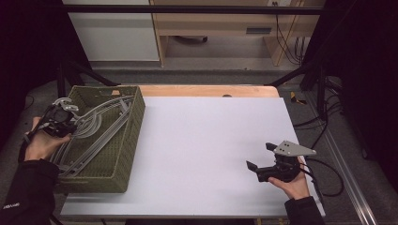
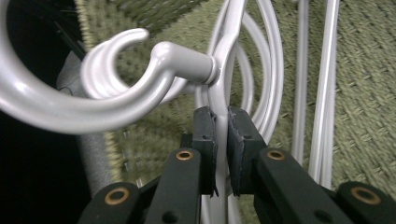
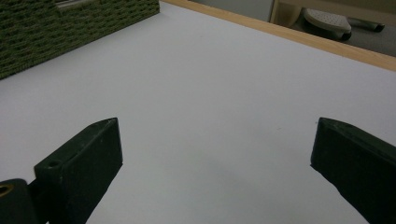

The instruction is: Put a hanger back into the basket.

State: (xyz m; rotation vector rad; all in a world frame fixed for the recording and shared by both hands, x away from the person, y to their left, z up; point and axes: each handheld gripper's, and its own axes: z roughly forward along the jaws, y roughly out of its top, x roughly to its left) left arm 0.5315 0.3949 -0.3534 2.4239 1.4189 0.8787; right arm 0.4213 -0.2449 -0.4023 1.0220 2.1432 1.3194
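Left gripper view: left claw clamps grey hanger over green basket; right claw gapes wide.

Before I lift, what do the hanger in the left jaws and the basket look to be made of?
The hanger looks like smooth, glossy grey moulded plastic: soft highlights, rounded hook, a seam at the neck. Painted metal is possible. The basket looks like olive-green woven cord or fibre, matte, with a ribbed weave on its walls and floor. The left gripper is clamped on the hanger's neck.
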